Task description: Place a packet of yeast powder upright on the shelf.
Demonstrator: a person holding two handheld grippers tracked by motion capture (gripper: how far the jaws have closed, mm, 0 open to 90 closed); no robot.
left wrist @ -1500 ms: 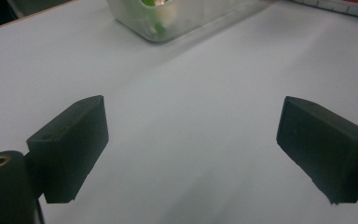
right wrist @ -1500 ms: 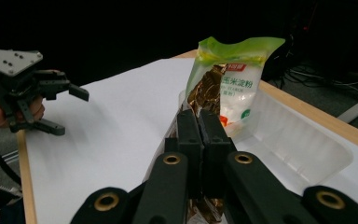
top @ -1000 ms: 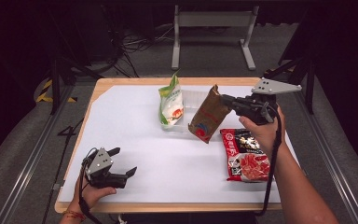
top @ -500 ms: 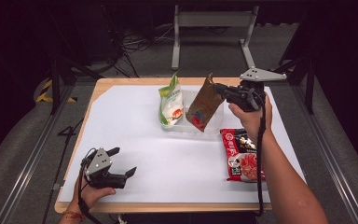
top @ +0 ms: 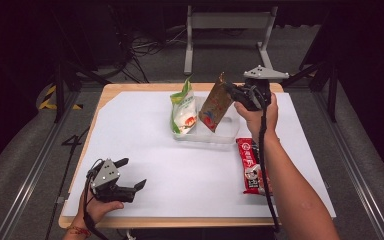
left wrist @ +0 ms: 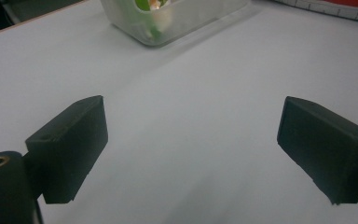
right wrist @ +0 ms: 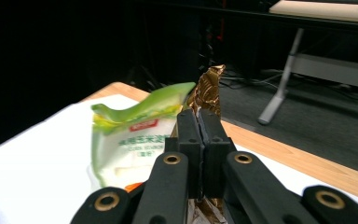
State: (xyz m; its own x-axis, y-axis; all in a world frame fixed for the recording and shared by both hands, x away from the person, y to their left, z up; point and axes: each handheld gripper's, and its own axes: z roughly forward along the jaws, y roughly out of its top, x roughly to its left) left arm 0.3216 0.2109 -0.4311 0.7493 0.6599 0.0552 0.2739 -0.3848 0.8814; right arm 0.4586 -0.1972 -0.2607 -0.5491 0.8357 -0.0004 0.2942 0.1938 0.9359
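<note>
Now, at the near left of the white-covered wooden worktop [top: 145, 145], the left gripper [top: 130, 178] rests low in the person's left hand, just where it was a second ago; in the left gripper view its two black fingers [left wrist: 67, 147] stand wide apart over bare white surface with nothing between them. Toward the middle, at the far side, a clear shallow plastic tray [top: 227, 136] already holds an upright green-and-white snack bag [top: 183, 111] at its left end. The change is beside it: the brown-and-gold foil snack pouch [top: 215, 103], a second ago held further right and nearer the red packet, has been carried leftward and now hangs tilted over the tray, its lower end just inside the tray's space, close beside the green bag. The right gripper [top: 231, 92] has its fingers pressed together on the pouch's upper edge; the right gripper view shows gold foil [right wrist: 209, 88] pinched between them. Near the right edge, a flat red snack packet [top: 250, 162] lies on the worktop, apart from the tray. Judging by this, the pouch is nearly in place, and lowering and letting go appear to be what remains
</note>
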